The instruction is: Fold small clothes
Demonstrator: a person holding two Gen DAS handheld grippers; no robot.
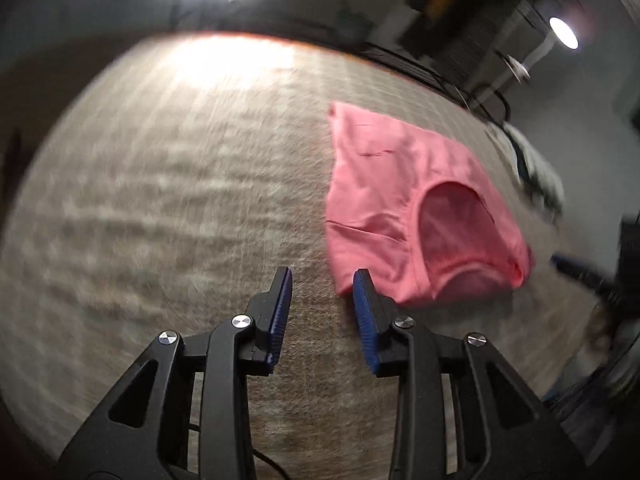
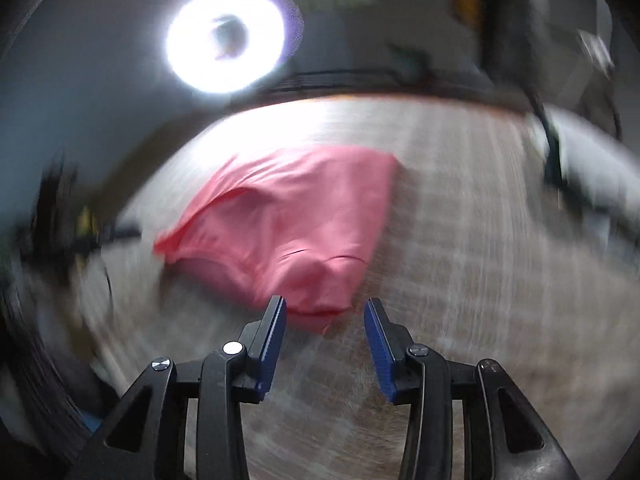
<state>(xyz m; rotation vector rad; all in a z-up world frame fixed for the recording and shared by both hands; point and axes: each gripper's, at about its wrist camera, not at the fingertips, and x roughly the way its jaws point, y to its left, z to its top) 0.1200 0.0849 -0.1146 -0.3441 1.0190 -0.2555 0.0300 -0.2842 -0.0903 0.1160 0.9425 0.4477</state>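
A small pink garment (image 1: 408, 204) lies folded on the beige woven table top (image 1: 180, 200), with its neck opening facing the near right. My left gripper (image 1: 322, 276) stands open just left of the garment's near corner, with nothing between its blue pads. In the right wrist view the same pink garment (image 2: 288, 224) lies ahead and to the left. My right gripper (image 2: 325, 305) is open at the garment's near edge; a bit of the hem shows in the gap, and the pads do not press on it.
A bright ring lamp (image 2: 226, 42) shines behind the table's far edge (image 1: 280, 40). Dark equipment and cables (image 1: 500, 40) stand beyond the far right. A second small lamp (image 1: 563, 32) glows at the right. Both views are blurred by motion.
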